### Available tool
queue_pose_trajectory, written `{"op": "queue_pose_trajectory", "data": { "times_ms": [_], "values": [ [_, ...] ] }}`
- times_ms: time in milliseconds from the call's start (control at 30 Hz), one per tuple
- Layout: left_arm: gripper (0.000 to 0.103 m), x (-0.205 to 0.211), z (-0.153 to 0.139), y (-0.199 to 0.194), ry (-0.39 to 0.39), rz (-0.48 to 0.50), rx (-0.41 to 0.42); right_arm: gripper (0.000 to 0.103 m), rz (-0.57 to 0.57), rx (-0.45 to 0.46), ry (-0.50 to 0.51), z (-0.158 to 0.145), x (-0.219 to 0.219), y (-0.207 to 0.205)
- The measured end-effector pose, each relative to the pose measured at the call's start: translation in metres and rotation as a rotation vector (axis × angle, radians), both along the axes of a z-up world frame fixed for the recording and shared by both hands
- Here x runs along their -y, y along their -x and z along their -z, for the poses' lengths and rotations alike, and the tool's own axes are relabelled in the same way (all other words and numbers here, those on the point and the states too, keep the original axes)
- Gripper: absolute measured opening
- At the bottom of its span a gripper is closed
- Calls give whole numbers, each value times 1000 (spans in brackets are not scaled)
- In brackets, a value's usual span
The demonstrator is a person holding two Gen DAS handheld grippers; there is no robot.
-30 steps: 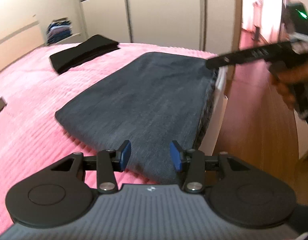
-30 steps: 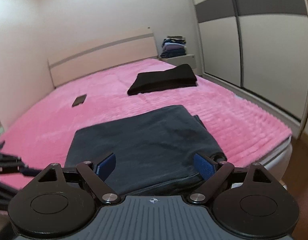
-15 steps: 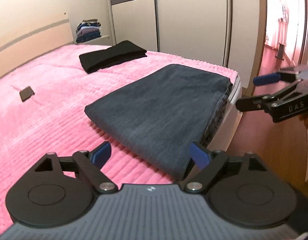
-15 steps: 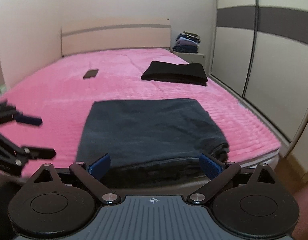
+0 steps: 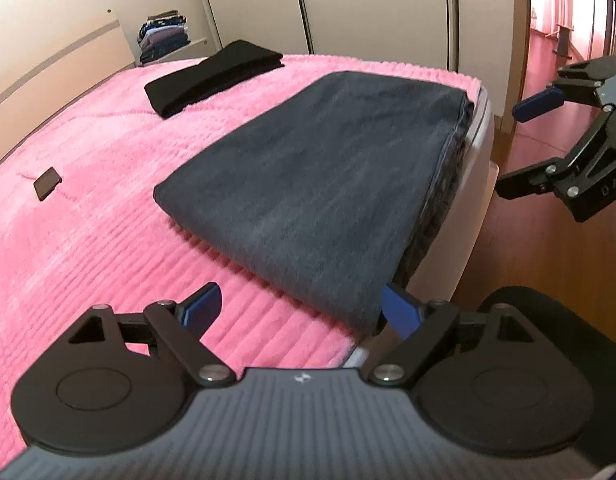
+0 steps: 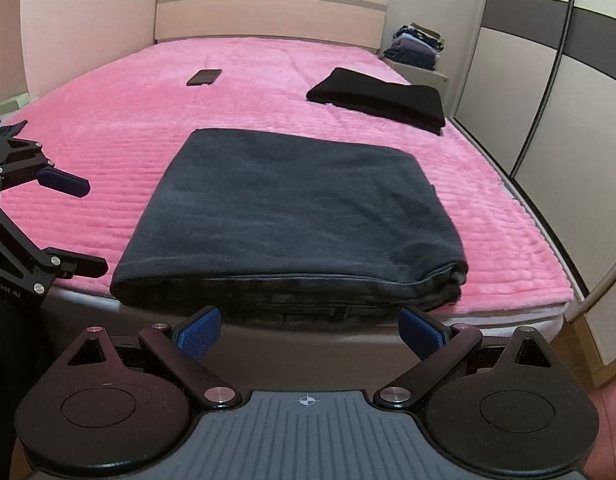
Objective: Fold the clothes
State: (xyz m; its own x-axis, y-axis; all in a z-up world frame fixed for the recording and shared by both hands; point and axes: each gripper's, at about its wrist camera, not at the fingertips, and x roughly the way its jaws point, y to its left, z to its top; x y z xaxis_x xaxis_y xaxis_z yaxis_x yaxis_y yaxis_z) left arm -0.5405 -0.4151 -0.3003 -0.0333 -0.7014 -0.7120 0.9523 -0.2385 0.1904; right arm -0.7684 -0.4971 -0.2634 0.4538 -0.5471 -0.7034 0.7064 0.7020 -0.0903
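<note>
A dark grey folded garment (image 5: 327, 176) lies flat at the foot edge of the pink bed (image 5: 88, 184); it also shows in the right wrist view (image 6: 292, 216). My left gripper (image 5: 304, 312) is open and empty, just off the garment's near corner. My right gripper (image 6: 309, 330) is open and empty, held back from the bed's foot, facing the garment's folded edge. Each gripper shows in the other's view: the right one (image 5: 523, 148) at the right side, the left one (image 6: 84, 226) at the left side.
A black folded garment (image 6: 379, 98) lies further up the bed. A dark phone (image 6: 204, 77) lies on the blanket. A stack of folded clothes (image 6: 415, 46) sits on a nightstand by the headboard. Wardrobe doors (image 6: 547, 120) stand to the right. Wooden floor (image 5: 519, 248) lies beyond the bed.
Both grippers have pulled back from the grey garment. The left jaws have opened wide. The right gripper has moved off the bed's foot.
</note>
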Motion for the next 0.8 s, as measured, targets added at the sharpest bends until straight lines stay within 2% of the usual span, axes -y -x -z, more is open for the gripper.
{"op": "queue_pose_trajectory", "data": {
  "times_ms": [600,667,800],
  "values": [
    [84,-9,0,-5,23,7,8,98,-36,-61,17,1,-7,-7],
    [84,-14,0,1,63,41,48,98,-70,-94,54,4,-9,-9],
    [85,-32,8,28,144,192,173,98,-175,-216,177,15,-17,-13]
  ]
}}
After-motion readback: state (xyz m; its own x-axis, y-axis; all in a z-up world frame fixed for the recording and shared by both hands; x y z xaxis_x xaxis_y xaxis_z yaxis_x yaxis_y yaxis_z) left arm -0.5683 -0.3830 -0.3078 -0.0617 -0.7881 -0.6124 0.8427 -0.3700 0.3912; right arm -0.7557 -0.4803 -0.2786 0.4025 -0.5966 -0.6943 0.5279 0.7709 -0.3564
